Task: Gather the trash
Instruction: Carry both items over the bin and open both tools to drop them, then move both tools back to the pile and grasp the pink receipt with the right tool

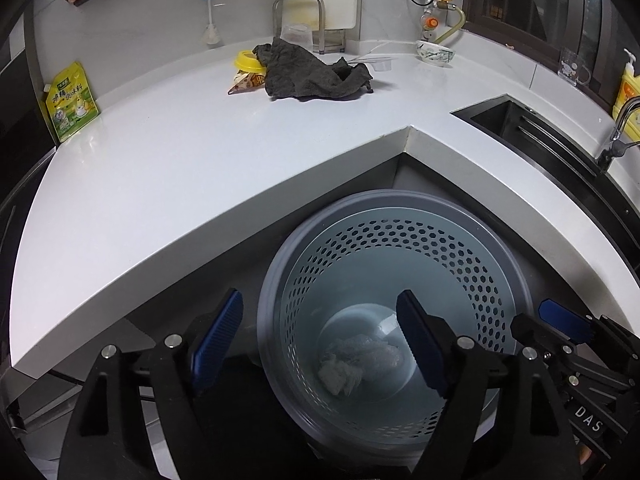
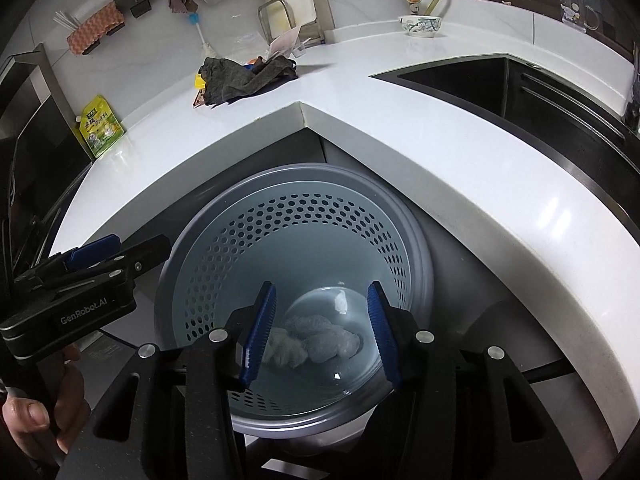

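White L-shaped counter, kitchen corner, tiled wall behind. Bin: grey-blue, round, perforated upper wall, standing on the floor in the inner angle of the counter, rim below the counter edge. Trash: crumpled whitish wad, one or several pieces cannot be told, lying on the bin floor; a small pale scrap farther back, unclear. Left gripper: over the bin mouth, jaws spread wide, nothing between the pads; base cut off by the frame's lower edge. Right gripper: over the same bin, jaws parted, nothing pinched, the wad seen far below between them. Each gripper shows partly in the other's view, at the frame edge. Hand: fingers on the left gripper's handle, mostly cut off. Cloth: dark grey, rumpled, on the counter's far part, partly covering a yellow lid and a printed wrapper, both largely hidden. Pouch: green and yellow, leaning at the counter's left end. Bowl: patterned, near the wall pipes. Sink: dark, sunk into the right wing, cut off. Faucet and yellow soap bottle at the right edge, partial. Sponge, brush and rags hang on the wall rail.
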`<state>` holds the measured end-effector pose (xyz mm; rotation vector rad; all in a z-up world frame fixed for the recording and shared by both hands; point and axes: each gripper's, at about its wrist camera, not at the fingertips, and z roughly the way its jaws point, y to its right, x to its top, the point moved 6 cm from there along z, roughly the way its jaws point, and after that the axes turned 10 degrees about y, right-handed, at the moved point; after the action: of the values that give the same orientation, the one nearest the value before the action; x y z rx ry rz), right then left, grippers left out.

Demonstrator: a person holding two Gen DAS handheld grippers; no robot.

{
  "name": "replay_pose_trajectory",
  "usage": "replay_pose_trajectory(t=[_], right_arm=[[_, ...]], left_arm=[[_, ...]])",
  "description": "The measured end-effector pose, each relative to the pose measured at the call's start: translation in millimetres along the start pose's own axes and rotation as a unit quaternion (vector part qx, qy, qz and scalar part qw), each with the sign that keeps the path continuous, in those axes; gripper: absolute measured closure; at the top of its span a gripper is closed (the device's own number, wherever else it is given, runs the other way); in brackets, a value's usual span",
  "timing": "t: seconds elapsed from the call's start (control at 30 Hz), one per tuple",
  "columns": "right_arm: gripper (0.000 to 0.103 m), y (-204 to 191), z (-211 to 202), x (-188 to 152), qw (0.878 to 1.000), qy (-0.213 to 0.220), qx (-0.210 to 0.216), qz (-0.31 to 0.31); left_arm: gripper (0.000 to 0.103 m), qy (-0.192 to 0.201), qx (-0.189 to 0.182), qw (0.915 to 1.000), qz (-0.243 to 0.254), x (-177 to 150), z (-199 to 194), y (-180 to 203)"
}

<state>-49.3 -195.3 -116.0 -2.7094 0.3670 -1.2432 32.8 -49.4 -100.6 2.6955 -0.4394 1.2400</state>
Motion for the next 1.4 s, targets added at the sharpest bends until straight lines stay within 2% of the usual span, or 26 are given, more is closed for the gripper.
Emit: replay_pose_trajectory(t=[0.4,0.57,0.87,1.1,1.4], right_arm=[[0.055,0.8,-1.2,1.2,1.0,0.003,0.006,0.002],[0.051,-2.0,0.2,4.7,1.0,0.004,0.012,-0.004],[0.05,-4.2,7.4,16.7,1.0,0.004,0.017,-0.005],[0.048,-4.6,6.5,46.7,0.999,0.019,0.027,-0.004],[0.044,1.4,24.0,115.6,0.999,0.04,0.03,-0.015]], left_arm=[[0.02,0.002,0.005,1.0,0.001,2.7,-1.6,-1.3],[0.02,0.011,0.024,0.9996,0.009,8.2,-1.9,-5.6],[0.016,0.013,0.022,0.9997,-0.001,17.6,2.8,-11.9],[0.015,0.026,0.027,0.9991,-0.017,38.8,3.1,-23.7],[0.01,0.068,0.042,0.9959,-0.043,93.9,4.0,-56.3]])
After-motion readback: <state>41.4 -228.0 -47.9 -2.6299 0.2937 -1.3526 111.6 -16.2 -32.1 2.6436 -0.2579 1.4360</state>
